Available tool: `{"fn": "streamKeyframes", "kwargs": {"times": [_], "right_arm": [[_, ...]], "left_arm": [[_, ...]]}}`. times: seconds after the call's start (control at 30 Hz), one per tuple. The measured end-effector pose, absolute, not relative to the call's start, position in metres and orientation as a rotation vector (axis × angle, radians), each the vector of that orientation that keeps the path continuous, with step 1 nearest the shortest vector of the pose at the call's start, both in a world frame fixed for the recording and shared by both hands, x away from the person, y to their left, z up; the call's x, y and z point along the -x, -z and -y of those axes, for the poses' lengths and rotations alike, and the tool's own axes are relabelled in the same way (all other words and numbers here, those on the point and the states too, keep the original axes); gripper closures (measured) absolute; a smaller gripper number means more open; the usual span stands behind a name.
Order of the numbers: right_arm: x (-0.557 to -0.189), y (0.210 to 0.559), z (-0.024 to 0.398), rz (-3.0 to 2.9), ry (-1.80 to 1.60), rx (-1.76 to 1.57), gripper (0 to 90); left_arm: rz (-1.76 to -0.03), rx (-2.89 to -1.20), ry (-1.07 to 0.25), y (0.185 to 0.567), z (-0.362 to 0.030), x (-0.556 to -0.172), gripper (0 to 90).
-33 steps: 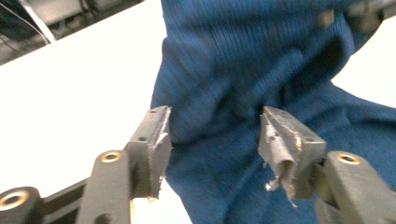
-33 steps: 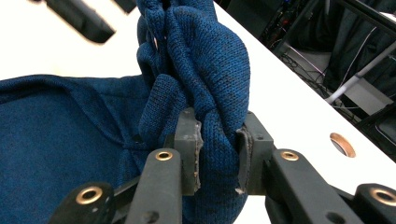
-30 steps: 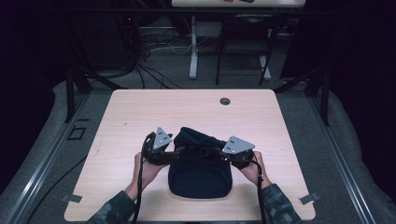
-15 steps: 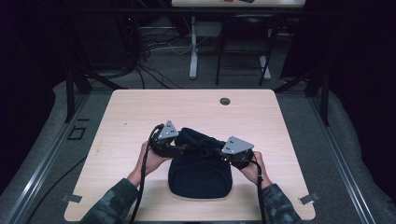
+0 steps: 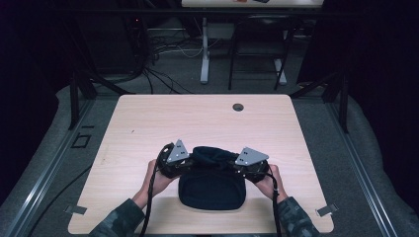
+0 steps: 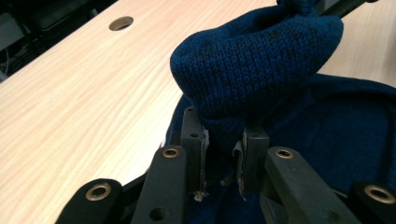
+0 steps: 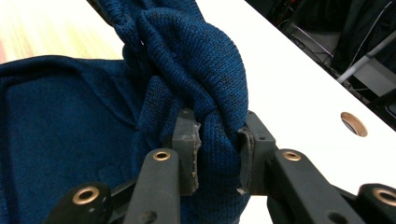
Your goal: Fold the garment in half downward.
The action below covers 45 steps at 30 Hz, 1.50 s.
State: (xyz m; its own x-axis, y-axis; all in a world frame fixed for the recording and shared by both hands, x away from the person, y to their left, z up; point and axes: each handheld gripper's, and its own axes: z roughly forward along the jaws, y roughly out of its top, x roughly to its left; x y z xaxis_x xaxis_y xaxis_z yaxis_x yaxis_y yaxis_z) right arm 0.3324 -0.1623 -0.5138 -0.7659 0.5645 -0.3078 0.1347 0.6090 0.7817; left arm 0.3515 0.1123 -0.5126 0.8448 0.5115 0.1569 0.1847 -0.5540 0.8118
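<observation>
Navy-blue knit, that's what all the work is on here: a dark blue knitted garment [image 5: 211, 185], looks like a sweater or something close, lying on the near half of the pale wooden table [image 5: 197, 121], right in front of the person. Most of it sits flat in a rounded heap toward the near edge, and its far edge is bunched up into a ridge stretched between the two grippers. The left gripper [image 6: 223, 144] has just been closing its jaws, and a thick fold of the knit sits squeezed between the pads, so it's clamped on the cloth; from that gripper's own view the fold bulges up above the jaws like a little hump. The right gripper [image 7: 218, 149] is pinched tight on another wad of the same fabric, twisted and rolled over where it leaves the pads. From the high view, the left gripper [image 5: 173, 160] is at the left end of the raised ridge and the right gripper [image 5: 249, 163] at the right end, each with its grey plate on top and a cable trailing back toward the person. Both hands come in from the bottom in camo-pattern sleeves [image 5: 121, 222]. Farther out, the tabletop has a round cable hole [image 5: 238, 107] near its far edge, well apart from the cloth.
</observation>
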Motion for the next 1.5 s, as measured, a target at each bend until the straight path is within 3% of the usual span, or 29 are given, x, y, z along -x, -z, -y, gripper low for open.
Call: {"fn": "streamKeyframes", "kwargs": {"times": [1.3,1.5], "right_arm": [[-0.308,0.545,0.156,-2.473,-1.009,-0.668,67.6],[-0.303,0.543,0.158,-2.505,-0.995,-0.671,63.1]], "left_arm": [[-0.541,-2.19,-0.381,0.557,-0.12,-0.315,78.1],[-0.542,-2.209,-0.312,0.56,-0.12,-0.311,73.3]]}}
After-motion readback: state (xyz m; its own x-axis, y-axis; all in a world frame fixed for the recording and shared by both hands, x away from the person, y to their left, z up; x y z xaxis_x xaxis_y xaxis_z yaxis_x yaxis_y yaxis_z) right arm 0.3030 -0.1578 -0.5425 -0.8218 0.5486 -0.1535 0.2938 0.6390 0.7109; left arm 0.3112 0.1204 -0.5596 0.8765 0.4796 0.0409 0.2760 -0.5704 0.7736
